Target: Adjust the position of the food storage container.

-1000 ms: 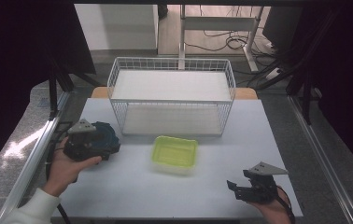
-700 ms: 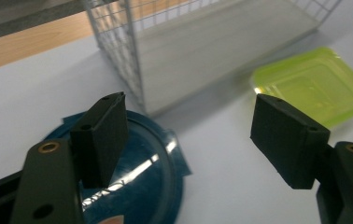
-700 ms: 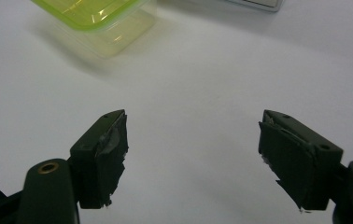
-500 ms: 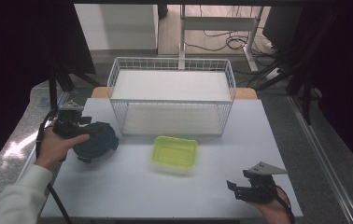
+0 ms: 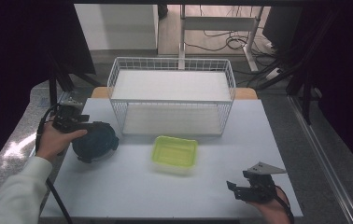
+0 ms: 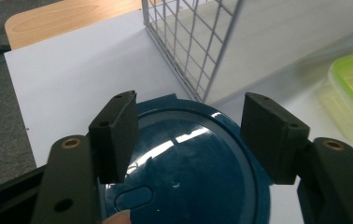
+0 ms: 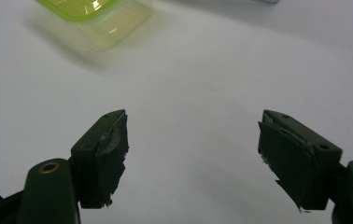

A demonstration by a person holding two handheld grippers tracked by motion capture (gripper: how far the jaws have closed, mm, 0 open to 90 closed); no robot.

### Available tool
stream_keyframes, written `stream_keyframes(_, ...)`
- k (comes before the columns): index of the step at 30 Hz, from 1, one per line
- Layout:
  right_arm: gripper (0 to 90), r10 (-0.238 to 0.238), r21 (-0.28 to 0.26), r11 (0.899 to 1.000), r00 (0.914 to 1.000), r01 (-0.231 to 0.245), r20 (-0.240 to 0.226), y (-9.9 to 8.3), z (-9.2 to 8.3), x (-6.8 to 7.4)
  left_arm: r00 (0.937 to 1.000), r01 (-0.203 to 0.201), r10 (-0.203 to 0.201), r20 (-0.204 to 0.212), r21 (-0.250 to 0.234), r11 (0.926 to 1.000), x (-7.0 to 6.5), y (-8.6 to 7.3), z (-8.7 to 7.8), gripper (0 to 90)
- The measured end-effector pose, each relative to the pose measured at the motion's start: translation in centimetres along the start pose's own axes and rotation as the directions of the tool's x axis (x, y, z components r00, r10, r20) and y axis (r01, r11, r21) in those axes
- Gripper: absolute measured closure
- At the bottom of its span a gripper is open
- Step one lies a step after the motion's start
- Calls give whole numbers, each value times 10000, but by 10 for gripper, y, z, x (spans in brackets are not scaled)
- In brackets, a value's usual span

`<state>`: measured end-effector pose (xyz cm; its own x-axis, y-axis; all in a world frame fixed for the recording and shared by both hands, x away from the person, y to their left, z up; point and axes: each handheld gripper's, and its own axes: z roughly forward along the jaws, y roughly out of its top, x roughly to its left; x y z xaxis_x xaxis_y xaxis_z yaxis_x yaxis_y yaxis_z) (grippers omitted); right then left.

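Left gripper (image 5: 90, 127) over the blue lid (image 5: 95, 142), at the left of the table (image 5: 132, 186) beside the wire basket (image 5: 172, 95). In the left gripper view its jaws straddle the lid's (image 6: 188, 163) top, apart from it; they have just been closing, nothing pinched. Right gripper (image 5: 240, 186) near the table's front right corner, jaws spread over bare table. Green container (image 5: 174, 153) sits mid-table, just right of the lid, in front of the basket.
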<state>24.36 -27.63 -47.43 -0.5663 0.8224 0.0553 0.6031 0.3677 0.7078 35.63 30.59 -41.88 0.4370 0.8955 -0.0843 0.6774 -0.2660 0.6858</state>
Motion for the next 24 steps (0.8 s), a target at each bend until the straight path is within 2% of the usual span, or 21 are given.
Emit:
stream_keyframes(11, 242, 27, 85, 10000, 10000, -27, 86, -1, 1, 0, 9997, 176, -172, -158, 215, 9996, 15, 0, 13, 419)
stream_keyframes(13, 243, 38, 100, 9999, 10000, -38, 91, -1, 2, 0, 9996, 89, -81, -252, 313, 9995, 18, 1, 15, 438)
stream_keyframes(17, 243, 31, 150, 9999, 10000, -32, 83, 0, 3, 0, 9993, -69, 90, -351, 592, 9982, 26, 5, 20, 527)
stream_keyframes(18, 243, 28, 159, 9999, 10000, -30, 85, 0, 4, 0, 9993, 17, 10, -385, 698, 9976, 30, 6, 23, 597)
stream_keyframes(24, 243, 54, 220, 9997, 9999, -57, 131, -1, 5, 0, 9984, 29, 40, -572, 1204, 9927, 46, 8, 33, 776)
